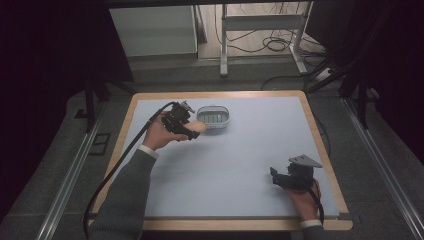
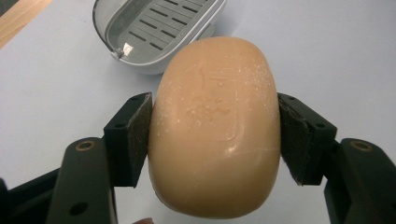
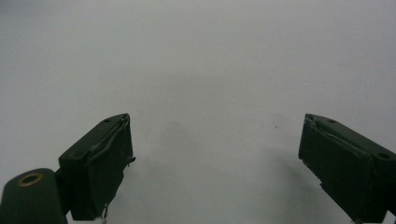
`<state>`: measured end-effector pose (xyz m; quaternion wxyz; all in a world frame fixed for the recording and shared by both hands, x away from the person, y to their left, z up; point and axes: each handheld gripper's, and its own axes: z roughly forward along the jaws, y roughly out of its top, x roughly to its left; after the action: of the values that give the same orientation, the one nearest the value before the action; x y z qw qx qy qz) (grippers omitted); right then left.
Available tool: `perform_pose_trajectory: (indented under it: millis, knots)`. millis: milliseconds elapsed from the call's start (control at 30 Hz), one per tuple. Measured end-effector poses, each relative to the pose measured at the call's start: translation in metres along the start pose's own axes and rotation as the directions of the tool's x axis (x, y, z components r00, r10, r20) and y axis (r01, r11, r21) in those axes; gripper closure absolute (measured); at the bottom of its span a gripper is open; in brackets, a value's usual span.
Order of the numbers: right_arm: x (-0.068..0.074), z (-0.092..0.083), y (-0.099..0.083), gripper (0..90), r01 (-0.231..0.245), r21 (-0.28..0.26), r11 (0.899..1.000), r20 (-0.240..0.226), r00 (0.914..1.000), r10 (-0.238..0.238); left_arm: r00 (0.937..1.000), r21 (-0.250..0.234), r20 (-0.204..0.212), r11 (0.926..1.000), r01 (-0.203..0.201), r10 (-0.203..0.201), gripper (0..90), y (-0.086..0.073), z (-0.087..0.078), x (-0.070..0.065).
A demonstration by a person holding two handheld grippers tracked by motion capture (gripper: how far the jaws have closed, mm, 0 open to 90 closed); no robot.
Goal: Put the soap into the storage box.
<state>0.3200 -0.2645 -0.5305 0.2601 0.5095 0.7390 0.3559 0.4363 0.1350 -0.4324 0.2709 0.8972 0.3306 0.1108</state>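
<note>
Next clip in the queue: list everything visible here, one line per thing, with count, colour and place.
Oval bar of soap: one, peach-tan, clamped between the left gripper's jaws, just in front of the dish.
Oval plastic soap dish with slotted insert: one, light grey, far left-centre of the mat, nothing in it.
Table mat: one, pale blue-grey, covers the tabletop.
Wooden table edge: one, light wood, around the mat.
Metal desk frame: one, white, on the floor beyond the table, with dark cables under it.
Left gripper: one, black, held above the mat beside the dish, cable trailing toward the near left.
Right gripper: one, black, jaws wide apart, near right of the mat.
Sleeves: two, grey.
</note>
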Motion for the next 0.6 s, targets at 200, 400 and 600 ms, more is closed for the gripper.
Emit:
perform_pose_trajectory:
  millis: [200, 400, 600]
  knots:
    - [0.001, 0.000, 0.000, 10.2, 0.002, 0.003, 1.000, 0.002, 1.0000, -0.002, 1.0000, 0.001, 0.006, 1.0000, -0.001, 0.001, 33.3, 0.007, 0.006, 0.005]
    - [0.001, 0.000, 0.000, 10.2, 0.002, 0.004, 1.000, 0.004, 1.0000, -0.002, 0.9999, -0.006, 0.011, 1.0000, 0.000, 0.000, 33.3, 0.016, 0.011, 0.011]
    - [0.001, 0.000, 0.000, 10.3, 0.002, 0.004, 1.000, 0.003, 1.0000, -0.002, 0.9999, 0.002, 0.012, 1.0000, -0.005, 0.005, 33.4, 0.025, 0.017, 0.015]
